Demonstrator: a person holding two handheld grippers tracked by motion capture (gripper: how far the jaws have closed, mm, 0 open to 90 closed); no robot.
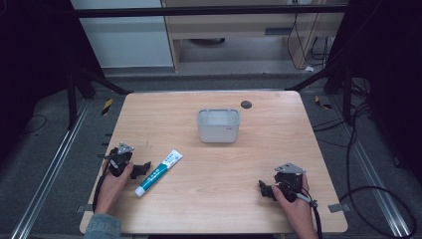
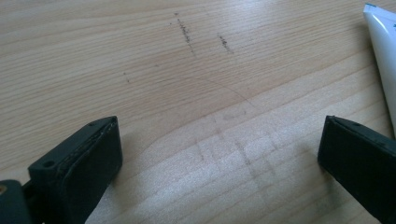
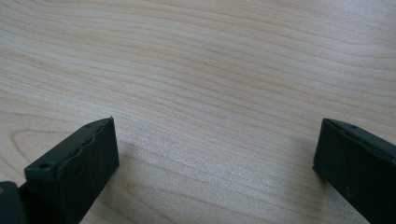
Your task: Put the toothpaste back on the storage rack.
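A white and teal toothpaste tube [image 1: 159, 172] lies slanted on the wooden table [image 1: 214, 209], left of centre. My left gripper [image 1: 143, 168] rests on the table just left of the tube, jaws wide apart with bare wood between them. In the left gripper view the tube's white end [image 2: 385, 51] shows at the right edge, beyond the open left gripper [image 2: 219, 144]. My right gripper [image 1: 264, 188] sits near the front right of the table, open, with nothing between its jaws. The right gripper view shows that gripper [image 3: 215, 144] over plain wood.
A translucent grey plastic bin [image 1: 218, 125] stands upright behind the table's centre. A small dark round disc [image 1: 246, 104] lies near the far edge. Black cables [image 1: 368, 194] trail on the floor to the right of the table.
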